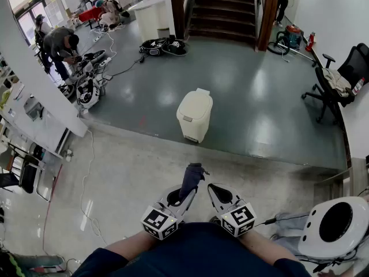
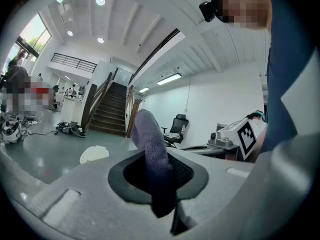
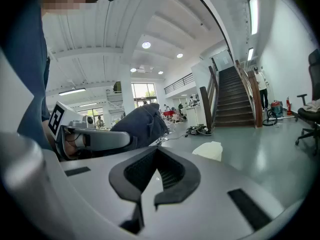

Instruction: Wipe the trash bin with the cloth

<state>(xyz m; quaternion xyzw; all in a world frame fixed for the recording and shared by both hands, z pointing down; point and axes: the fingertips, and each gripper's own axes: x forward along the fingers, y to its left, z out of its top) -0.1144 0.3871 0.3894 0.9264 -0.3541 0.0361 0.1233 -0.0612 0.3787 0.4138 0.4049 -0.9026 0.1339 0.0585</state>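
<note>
The cream trash bin point(image 1: 195, 115) stands with its lid down on the grey floor, about a metre ahead of me. It shows small in the left gripper view as the bin point(image 2: 94, 154) and in the right gripper view as the bin point(image 3: 209, 150). My left gripper point(image 1: 185, 194) is held near my waist, shut on a dark blue-grey cloth point(image 1: 191, 179) that sticks up out of its jaws. In its own view the cloth point(image 2: 152, 151) fills the jaws of the left gripper point(image 2: 162, 184). My right gripper point(image 1: 215, 190) is held beside it, its jaws together with nothing in them, as the right gripper point(image 3: 155, 176) shows in its own view.
A black office chair point(image 1: 335, 84) stands at the right, a staircase point(image 1: 225, 7) at the back. A person point(image 1: 59, 44) crouches by wheeled machines and cables at the left. A white round device point(image 1: 331, 225) sits at my lower right. A step edge point(image 1: 230, 149) lies before the bin.
</note>
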